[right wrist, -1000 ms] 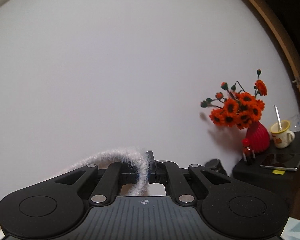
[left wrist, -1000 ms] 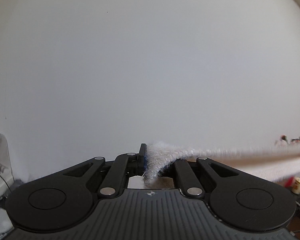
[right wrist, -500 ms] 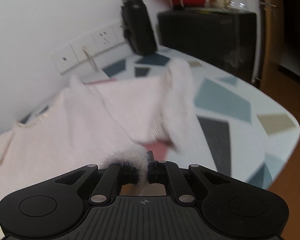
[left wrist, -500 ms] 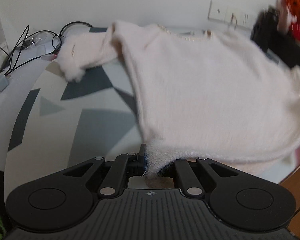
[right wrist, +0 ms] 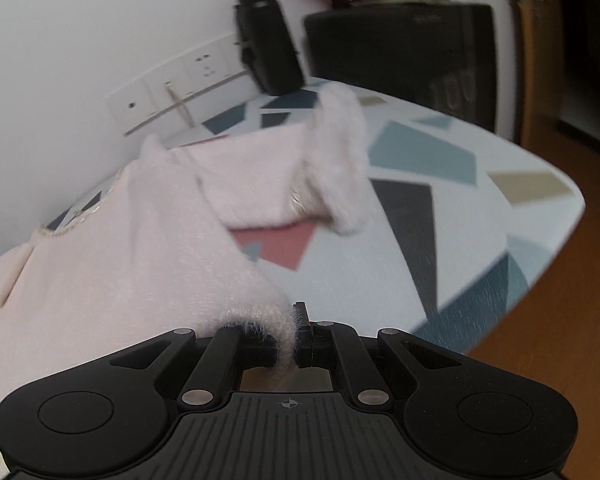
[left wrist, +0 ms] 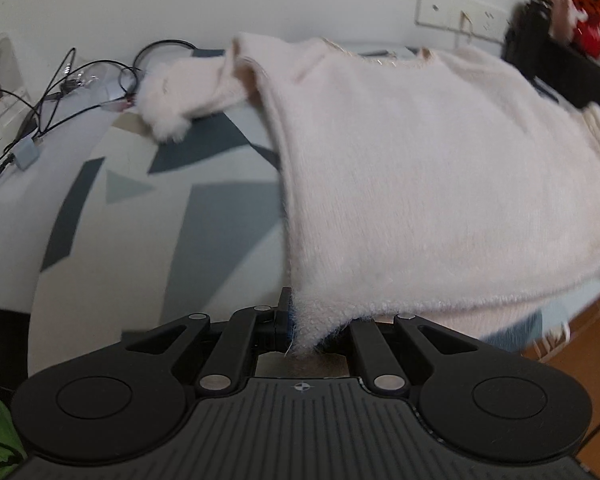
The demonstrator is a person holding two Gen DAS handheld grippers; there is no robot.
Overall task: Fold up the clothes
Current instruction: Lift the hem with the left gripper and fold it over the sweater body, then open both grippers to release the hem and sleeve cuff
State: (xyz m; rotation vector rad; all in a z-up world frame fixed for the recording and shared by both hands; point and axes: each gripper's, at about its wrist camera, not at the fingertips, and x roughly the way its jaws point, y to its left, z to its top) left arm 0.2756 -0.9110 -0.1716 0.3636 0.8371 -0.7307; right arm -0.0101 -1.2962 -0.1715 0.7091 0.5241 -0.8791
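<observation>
Lowered from blank wall toward patterned desk [left wrist: 148,248]. Left claw [left wrist: 296,326] and right claw [right wrist: 290,338] each clamped on sweater [left wrist: 440,184] hem. Garment stretched ahead, sleeves far.

no readable text anywhere.

A fluffy, pale pink sweater [left wrist: 440,184] lies spread across the table, its hem at the near edge and its neckline toward the far wall. One sleeve [left wrist: 188,92] lies bunched out to the left side; the other sleeve [right wrist: 340,156] is folded and rumpled at the right. Both lower hem corners are lifted off the surface.
</observation>
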